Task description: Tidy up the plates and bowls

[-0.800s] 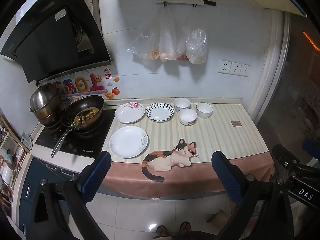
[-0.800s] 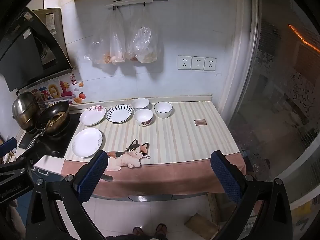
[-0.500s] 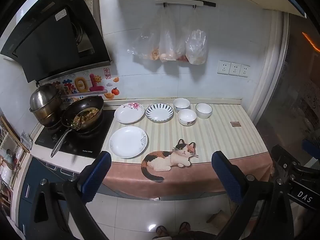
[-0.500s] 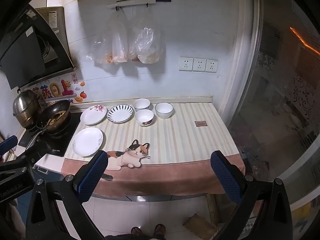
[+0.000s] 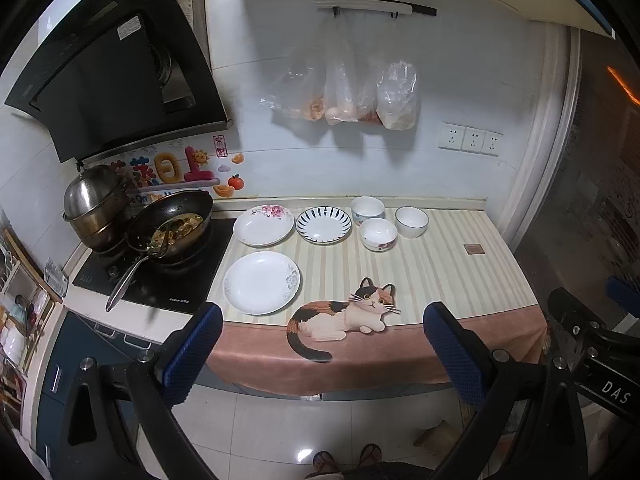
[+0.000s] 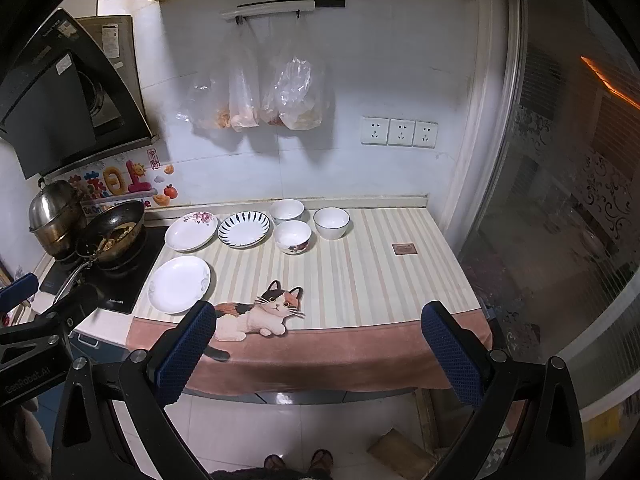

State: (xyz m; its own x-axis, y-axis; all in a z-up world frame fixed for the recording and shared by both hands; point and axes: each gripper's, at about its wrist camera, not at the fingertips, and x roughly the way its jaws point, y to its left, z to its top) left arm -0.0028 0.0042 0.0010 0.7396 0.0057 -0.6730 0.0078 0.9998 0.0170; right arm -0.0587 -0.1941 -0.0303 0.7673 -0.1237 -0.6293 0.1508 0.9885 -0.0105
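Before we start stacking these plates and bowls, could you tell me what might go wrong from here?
1. The plain plate lies close to the wok and its long handle; a reach there could knock the wok, which holds food.
2. The three bowls sit close together, so wide open jaws may bump a neighbour.
3. The dishes rest on a cloth that hangs over the counter's edge; catching it could drag them.

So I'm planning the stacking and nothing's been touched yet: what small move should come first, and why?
Probably bring the left gripper forward and down toward the plain plate. Both grippers hang open and empty short of the counter, and that plate lies nearest the edge on the left, apart from the floral plate and the bowls.
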